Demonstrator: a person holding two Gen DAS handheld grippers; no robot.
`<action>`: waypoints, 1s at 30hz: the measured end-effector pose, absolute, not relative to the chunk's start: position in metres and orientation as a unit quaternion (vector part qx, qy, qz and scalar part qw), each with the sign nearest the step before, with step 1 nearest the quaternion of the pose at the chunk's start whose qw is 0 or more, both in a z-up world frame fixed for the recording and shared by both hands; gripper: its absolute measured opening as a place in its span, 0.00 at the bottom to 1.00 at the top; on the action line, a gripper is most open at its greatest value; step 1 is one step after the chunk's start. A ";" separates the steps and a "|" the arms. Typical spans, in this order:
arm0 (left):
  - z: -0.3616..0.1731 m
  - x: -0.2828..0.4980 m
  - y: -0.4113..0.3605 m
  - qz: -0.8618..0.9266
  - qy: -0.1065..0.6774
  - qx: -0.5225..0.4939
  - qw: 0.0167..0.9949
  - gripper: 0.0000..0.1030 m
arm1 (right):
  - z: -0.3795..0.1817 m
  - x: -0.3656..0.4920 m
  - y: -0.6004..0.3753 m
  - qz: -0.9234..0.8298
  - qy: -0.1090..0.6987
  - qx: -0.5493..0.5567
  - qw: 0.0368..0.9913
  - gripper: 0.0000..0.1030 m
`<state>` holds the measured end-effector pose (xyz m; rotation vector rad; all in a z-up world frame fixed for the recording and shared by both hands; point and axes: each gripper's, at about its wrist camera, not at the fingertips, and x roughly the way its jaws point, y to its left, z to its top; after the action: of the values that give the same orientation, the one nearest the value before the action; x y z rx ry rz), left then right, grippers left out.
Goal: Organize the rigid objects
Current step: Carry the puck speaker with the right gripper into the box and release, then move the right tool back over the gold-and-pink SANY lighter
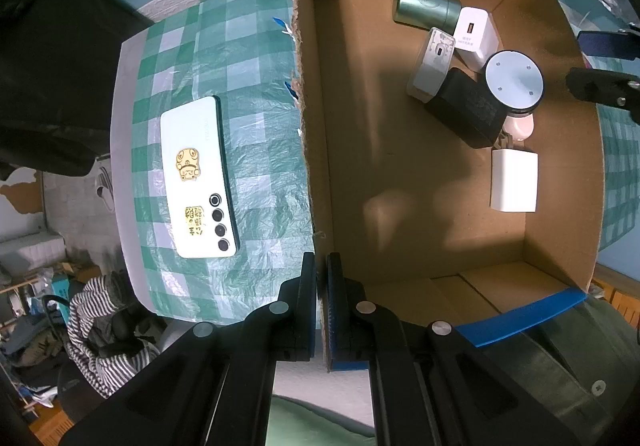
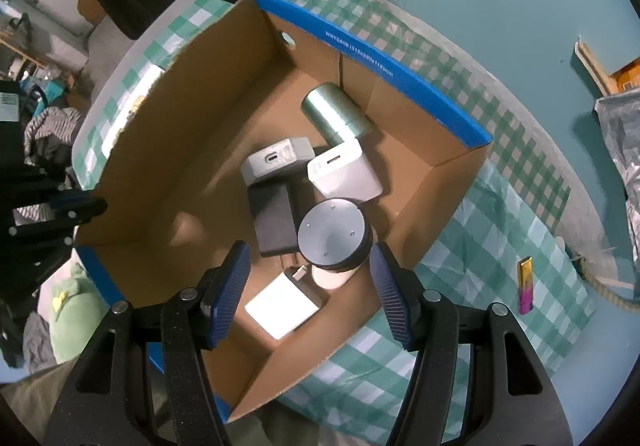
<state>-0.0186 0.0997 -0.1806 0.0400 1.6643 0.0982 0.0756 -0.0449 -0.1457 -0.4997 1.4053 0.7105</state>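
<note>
A cardboard box [image 1: 360,173] with blue edges stands open on the checked tablecloth. My left gripper [image 1: 322,286] is shut on the box's side wall near a corner. Inside lie a green metal cylinder [image 2: 336,113], a white charger [image 2: 344,173], a grey block [image 2: 276,161], a black adapter [image 2: 274,221], a white cube plug [image 2: 282,306] and a round jar with a grey lid [image 2: 332,232]. My right gripper [image 2: 309,248] hangs open above the jar, its pads apart from it. A white phone [image 1: 198,177] lies on the cloth outside the box.
A pink and yellow lighter [image 2: 525,286] lies on the cloth to the right of the box. A pale pink object [image 2: 332,278] sits under the jar. A green cushion [image 2: 76,306] and striped clothing [image 1: 100,322] lie below the table edge.
</note>
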 end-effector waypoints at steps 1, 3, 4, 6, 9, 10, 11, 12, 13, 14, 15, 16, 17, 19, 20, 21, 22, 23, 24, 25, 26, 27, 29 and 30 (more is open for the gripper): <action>-0.181 -0.019 0.100 0.044 0.739 0.018 0.672 0.04 | -0.144 0.076 -0.045 0.317 0.624 -0.223 0.679 0.61; -0.180 -0.019 0.100 0.044 0.739 0.017 0.672 0.04 | -0.140 0.076 -0.047 0.318 0.620 -0.224 0.681 0.61; -0.180 -0.019 0.100 0.043 0.739 0.017 0.672 0.04 | -0.138 0.076 -0.048 0.319 0.618 -0.225 0.683 0.61; -0.180 -0.019 0.100 0.044 0.739 0.017 0.672 0.04 | -0.134 0.076 -0.050 0.320 0.615 -0.226 0.684 0.61; -0.180 -0.019 0.100 0.044 0.739 0.017 0.672 0.05 | -0.129 0.077 -0.057 0.321 0.614 -0.224 0.686 0.61; -0.180 -0.019 0.100 0.043 0.739 0.017 0.672 0.04 | -0.128 0.078 -0.059 0.320 0.614 -0.223 0.686 0.61; -0.180 -0.019 0.101 0.043 0.739 0.016 0.672 0.04 | -0.126 0.079 -0.063 0.319 0.613 -0.223 0.687 0.61; -0.180 -0.019 0.101 0.043 0.739 0.014 0.672 0.04 | -0.125 0.079 -0.066 0.318 0.612 -0.223 0.689 0.61; -0.180 -0.020 0.101 0.043 0.739 0.014 0.672 0.04 | -0.124 0.080 -0.069 0.317 0.612 -0.223 0.689 0.61; -0.180 -0.020 0.101 0.044 0.739 0.013 0.672 0.04 | -0.123 0.082 -0.074 0.314 0.612 -0.221 0.691 0.61; -0.179 -0.021 0.101 0.043 0.739 0.013 0.672 0.04 | -0.122 0.083 -0.078 0.312 0.613 -0.221 0.692 0.61; -0.179 -0.021 0.101 0.043 0.739 0.014 0.672 0.04 | -0.122 0.085 -0.084 0.309 0.613 -0.220 0.693 0.61; -0.179 -0.021 0.100 0.043 0.739 0.016 0.672 0.05 | -0.122 0.086 -0.090 0.306 0.614 -0.220 0.694 0.61; -0.179 -0.021 0.101 0.044 0.739 0.015 0.672 0.04 | -0.123 0.092 -0.102 0.294 0.618 -0.218 0.696 0.61; -0.179 -0.021 0.101 0.044 0.739 0.015 0.672 0.04 | -0.125 0.095 -0.111 0.288 0.621 -0.214 0.697 0.61; -0.179 -0.021 0.101 0.044 0.739 0.015 0.672 0.04 | -0.125 0.097 -0.116 0.284 0.622 -0.212 0.698 0.61; -0.179 -0.021 0.101 0.044 0.739 0.015 0.672 0.04 | -0.126 0.101 -0.124 0.280 0.625 -0.209 0.698 0.61; -0.179 -0.021 0.101 0.044 0.739 0.015 0.672 0.04 | -0.127 0.103 -0.130 0.276 0.625 -0.210 0.699 0.61; -0.179 -0.021 0.101 0.044 0.739 0.015 0.672 0.04 | -0.129 0.106 -0.136 0.270 0.626 -0.212 0.700 0.61; -0.179 -0.021 0.100 0.044 0.739 0.015 0.672 0.04 | -0.130 0.110 -0.144 0.265 0.627 -0.211 0.702 0.61; -0.178 -0.021 0.100 0.044 0.739 0.015 0.672 0.04 | -0.132 0.114 -0.151 0.263 0.627 -0.209 0.703 0.61; -0.178 -0.021 0.100 0.044 0.739 0.016 0.672 0.04 | -0.133 0.117 -0.156 0.261 0.627 -0.208 0.704 0.61; -0.177 -0.021 0.100 0.045 0.740 0.016 0.671 0.04 | -0.140 0.128 -0.172 0.247 0.631 -0.206 0.706 0.61; -0.177 -0.021 0.100 0.045 0.740 0.016 0.671 0.04 | -0.142 0.134 -0.180 0.244 0.633 -0.202 0.707 0.61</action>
<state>-0.0212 0.1003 -0.1769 0.0367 1.6669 0.1020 0.1340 -0.1800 -0.1420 -0.4484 1.4064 0.5414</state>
